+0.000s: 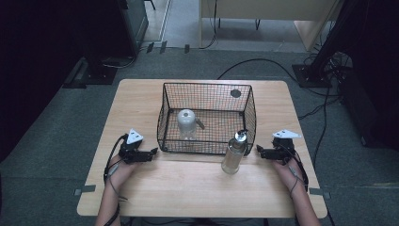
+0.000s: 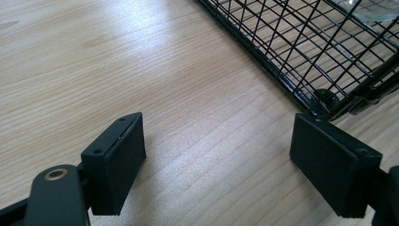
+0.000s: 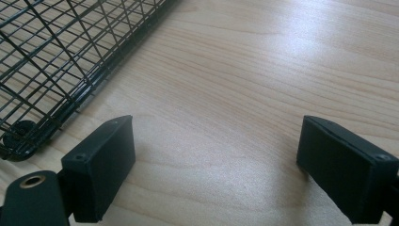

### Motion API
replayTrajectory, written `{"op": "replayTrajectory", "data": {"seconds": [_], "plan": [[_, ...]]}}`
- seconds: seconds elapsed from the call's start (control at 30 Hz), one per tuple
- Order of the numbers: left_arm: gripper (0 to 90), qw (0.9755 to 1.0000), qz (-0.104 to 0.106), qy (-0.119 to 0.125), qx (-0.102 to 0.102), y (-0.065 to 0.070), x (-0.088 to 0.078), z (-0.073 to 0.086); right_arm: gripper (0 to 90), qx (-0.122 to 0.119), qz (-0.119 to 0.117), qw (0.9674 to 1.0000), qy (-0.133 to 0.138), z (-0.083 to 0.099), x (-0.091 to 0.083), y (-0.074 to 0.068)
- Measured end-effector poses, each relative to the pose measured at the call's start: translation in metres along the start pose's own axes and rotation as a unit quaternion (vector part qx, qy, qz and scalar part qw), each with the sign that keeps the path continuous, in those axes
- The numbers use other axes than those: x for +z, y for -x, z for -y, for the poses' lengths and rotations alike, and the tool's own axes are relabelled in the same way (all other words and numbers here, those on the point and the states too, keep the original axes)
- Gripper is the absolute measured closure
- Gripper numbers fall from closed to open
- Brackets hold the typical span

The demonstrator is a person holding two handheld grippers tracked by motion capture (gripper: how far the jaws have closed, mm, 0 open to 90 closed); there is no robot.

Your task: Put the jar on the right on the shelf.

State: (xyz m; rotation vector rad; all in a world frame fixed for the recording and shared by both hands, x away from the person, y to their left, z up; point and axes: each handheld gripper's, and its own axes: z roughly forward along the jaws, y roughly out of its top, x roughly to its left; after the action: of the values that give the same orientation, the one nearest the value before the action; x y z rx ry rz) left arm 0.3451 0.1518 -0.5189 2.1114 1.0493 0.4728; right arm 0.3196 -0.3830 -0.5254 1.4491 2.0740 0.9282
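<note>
We find the left hand-held gripper (image 1: 154, 152) resting on the light wooden desk (image 1: 141, 99) at about 8 o'clock, jaws spread wide and empty, as its own view (image 2: 216, 155) confirms, with bare wood between them. It sits just beside the near left corner of the black wire mesh basket (image 1: 207, 85), not touching it. The right hand-held gripper (image 1: 258, 149) lies at about 4 o'clock, jaws likewise wide apart and holding nothing (image 3: 214, 165). We see the clear glass bottle with a metal pourer cap (image 1: 235, 151) standing upright just outside the basket's near right corner, close to this gripper's jaws but apart from them. Inside the basket, towards 12 o'clock, stands a clear glass jar with a rounded grey top (image 1: 187, 123). A dark round spot (image 1: 235, 93) marks the desk behind the basket.
</note>
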Motion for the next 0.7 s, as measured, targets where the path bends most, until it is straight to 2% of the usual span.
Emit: {"op": "replayTrajectory", "data": {"seconds": [0.5,0.7], "plan": [[18.8,1.0,-0.002,-0.001,-0.001,0.0001,0.0004,-0.0004,11.5,0.011,0.011,0.9999,0.0,0.0004,-0.0005,-0.0024],[18.8,1.0,-0.002,-0.001,-0.001,0.0001,0.0004,-0.0004,11.5,0.018,0.018,0.9996,-0.01,-0.0013,-0.0015,-0.0052]]}}
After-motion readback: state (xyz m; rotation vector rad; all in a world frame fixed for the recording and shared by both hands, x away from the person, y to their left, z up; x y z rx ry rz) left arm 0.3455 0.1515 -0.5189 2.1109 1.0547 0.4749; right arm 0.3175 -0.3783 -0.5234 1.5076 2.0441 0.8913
